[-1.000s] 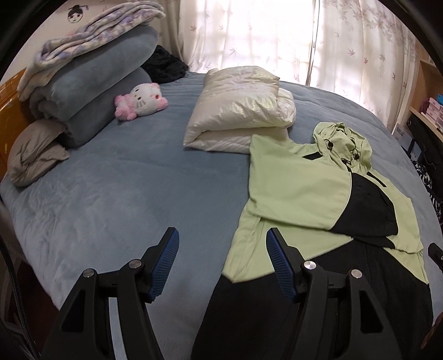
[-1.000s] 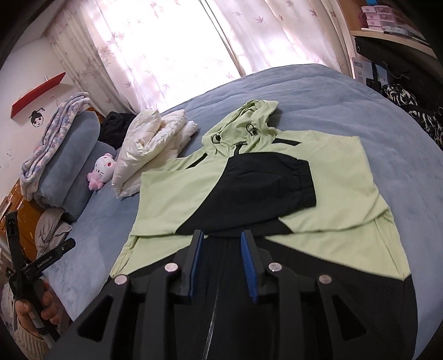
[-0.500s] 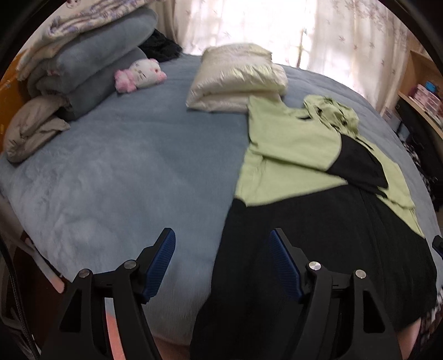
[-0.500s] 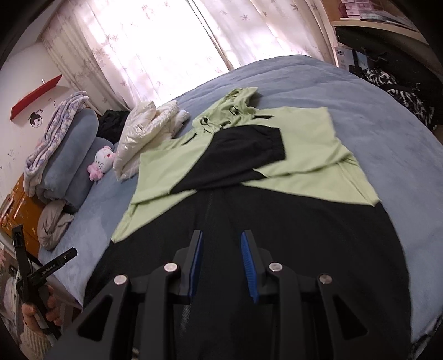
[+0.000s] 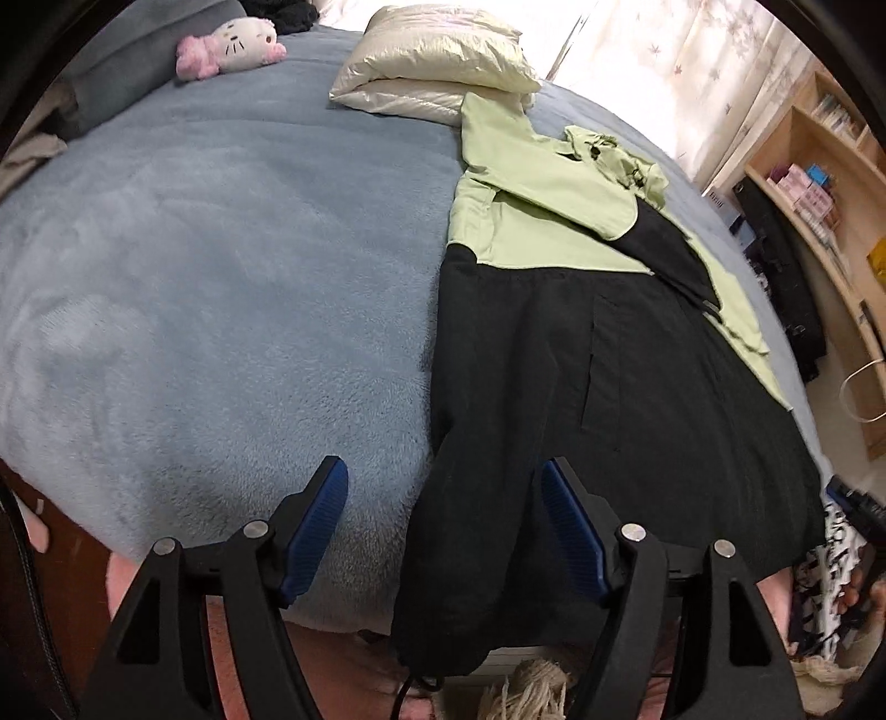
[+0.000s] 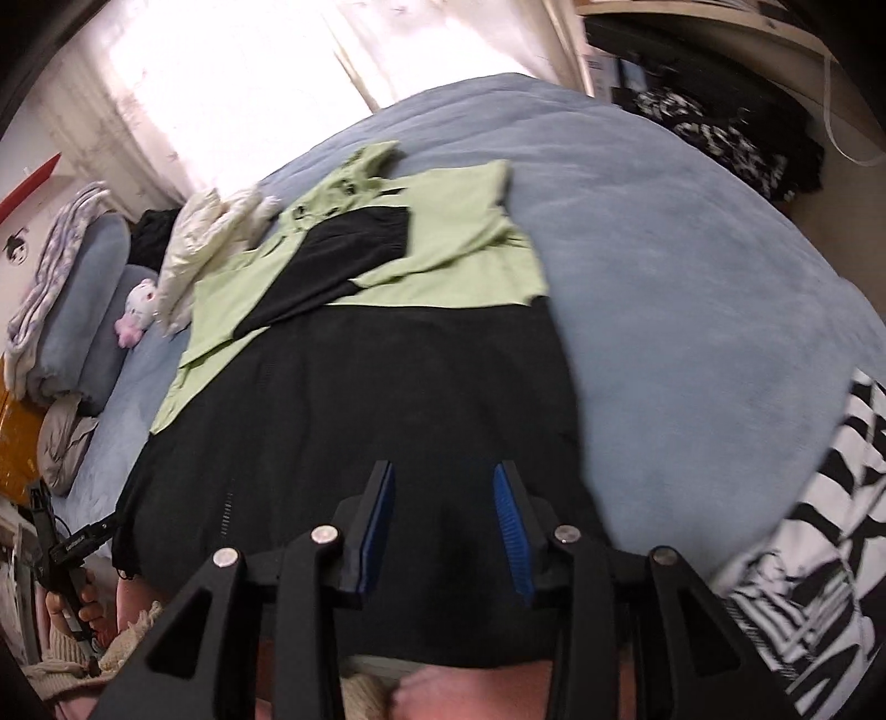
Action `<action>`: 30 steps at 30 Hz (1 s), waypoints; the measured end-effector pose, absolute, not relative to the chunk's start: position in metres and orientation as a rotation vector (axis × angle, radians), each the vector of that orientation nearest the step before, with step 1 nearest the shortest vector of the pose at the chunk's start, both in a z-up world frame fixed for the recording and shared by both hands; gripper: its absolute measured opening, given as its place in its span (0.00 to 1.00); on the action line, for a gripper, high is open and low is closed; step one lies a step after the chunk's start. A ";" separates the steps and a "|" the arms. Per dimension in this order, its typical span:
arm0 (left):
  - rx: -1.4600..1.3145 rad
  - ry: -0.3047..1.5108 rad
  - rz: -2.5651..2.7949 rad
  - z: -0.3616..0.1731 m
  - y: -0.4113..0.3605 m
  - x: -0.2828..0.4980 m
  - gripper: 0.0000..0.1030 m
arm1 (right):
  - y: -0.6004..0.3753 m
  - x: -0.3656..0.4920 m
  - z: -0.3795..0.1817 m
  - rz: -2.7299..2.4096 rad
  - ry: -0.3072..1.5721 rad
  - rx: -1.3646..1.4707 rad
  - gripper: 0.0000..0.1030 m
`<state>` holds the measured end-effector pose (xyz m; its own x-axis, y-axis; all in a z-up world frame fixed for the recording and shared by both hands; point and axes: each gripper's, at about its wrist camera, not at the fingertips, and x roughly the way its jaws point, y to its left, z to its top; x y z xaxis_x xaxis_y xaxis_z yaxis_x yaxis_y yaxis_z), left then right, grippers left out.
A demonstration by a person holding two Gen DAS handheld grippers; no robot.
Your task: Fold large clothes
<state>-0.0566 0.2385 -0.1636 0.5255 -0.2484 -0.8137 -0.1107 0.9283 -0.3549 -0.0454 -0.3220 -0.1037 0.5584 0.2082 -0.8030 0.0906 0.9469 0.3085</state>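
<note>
Both cameras dropped hemward; jacket (image 5: 554, 387) hem seemingly cut off.

Sunlit curtains (image 5: 714, 61) (floral), wooden shelves (image 5: 830, 183)

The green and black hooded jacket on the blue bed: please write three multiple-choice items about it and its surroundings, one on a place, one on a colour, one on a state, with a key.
1. Where is the pink and white plush cat?
A. on the blue fleece bed cover
B. on the jacket
C. on the wooden shelf

2. What colour is the jacket's lower part?
A. green
B. black
C. cream

3. How are the left gripper's jaws?
A. shut on the hem
B. shut on nothing
C. open

Key:
1 A, the plush cat lies on the bed cover.
2 B, the green and black hooded jacket is black below its green chest.
3 C, the left gripper has just been opening, its blue pads apart, gripping nothing.
</note>
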 end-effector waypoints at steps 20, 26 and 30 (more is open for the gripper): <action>-0.375 1.005 -0.202 -0.181 0.233 -0.046 0.93 | -0.351 -0.059 -0.144 0.264 1.029 0.459 0.39; -0.352 1.013 -0.220 -0.179 0.231 -0.049 0.93 | -0.369 -0.064 -0.145 0.259 1.024 0.499 0.36; -0.361 1.014 -0.248 -0.179 0.230 -0.051 0.93 | -0.368 -0.068 -0.141 0.261 1.030 0.446 0.36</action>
<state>-0.0511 0.2295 -0.1791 0.5081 -0.3662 -0.7796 0.0356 0.9132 -0.4059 -0.0677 -0.3676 -0.1410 0.4949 0.4127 -0.7647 -0.0016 0.8805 0.4741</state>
